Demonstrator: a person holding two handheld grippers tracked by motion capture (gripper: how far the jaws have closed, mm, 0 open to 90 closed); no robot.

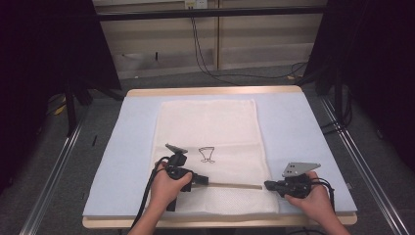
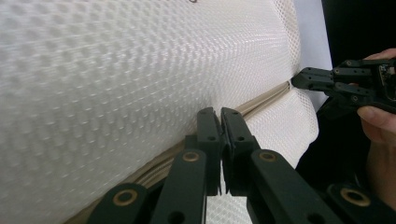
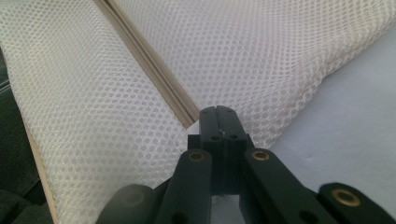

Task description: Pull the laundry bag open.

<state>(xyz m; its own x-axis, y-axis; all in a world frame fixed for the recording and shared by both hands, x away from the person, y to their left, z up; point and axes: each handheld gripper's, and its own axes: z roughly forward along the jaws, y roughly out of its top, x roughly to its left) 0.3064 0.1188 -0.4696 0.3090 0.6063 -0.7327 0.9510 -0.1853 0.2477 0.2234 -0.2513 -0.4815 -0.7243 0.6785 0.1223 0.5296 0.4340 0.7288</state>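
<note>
Table: pale blue mat (image 1: 303,142) covering the top.
Mesh bag (image 1: 210,122): lying flat mid-mat, zipper (image 1: 230,185) running along near front edge.
Left gripper (image 2: 219,112): clenching on zipper.
Right gripper (image 3: 217,110): clenching on bag's right end at zipper.

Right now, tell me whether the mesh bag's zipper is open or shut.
Shut along the stretch between the grippers: the zipper is one closed beige line on the mesh bag, no gap. The part under the left gripper is hidden.
</note>
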